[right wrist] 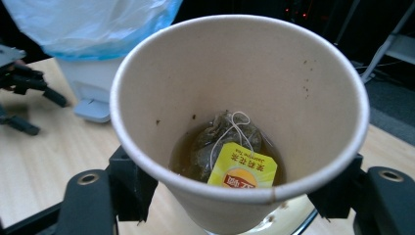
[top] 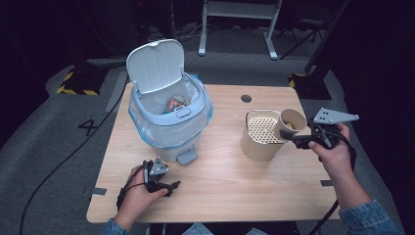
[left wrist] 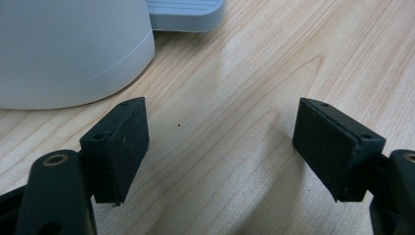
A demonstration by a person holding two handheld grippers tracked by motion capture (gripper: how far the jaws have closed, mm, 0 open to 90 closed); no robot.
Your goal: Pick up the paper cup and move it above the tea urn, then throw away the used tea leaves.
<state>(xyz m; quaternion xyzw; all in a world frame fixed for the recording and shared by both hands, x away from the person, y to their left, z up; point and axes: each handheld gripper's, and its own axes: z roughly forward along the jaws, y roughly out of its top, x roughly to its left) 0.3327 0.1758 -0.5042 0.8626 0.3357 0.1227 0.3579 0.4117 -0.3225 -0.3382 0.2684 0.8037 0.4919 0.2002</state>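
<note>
- The left gripper (top: 169, 186) rested low on the wooden table (top: 220, 181) near its front edge, jaws spread apart with bare wood between them.
- Just beyond it stood the pedal bin (top: 169, 122), lid (top: 155, 64) raised, its foot pedal (left wrist: 186, 13) facing the gripper; open tabletop stretched between the bin and the right-hand items.
- Inside the bag-lined bin lay an orange packet (top: 174, 104).
- The right gripper (top: 292, 138) was clamped on a paper cup (right wrist: 235, 112), tilted over a tan canister (top: 262, 134) with a perforated insert, near the table's right edge.
- The cup held a wet tea bag (right wrist: 225, 142), brown liquid and a yellow tag (right wrist: 243, 168).
</note>
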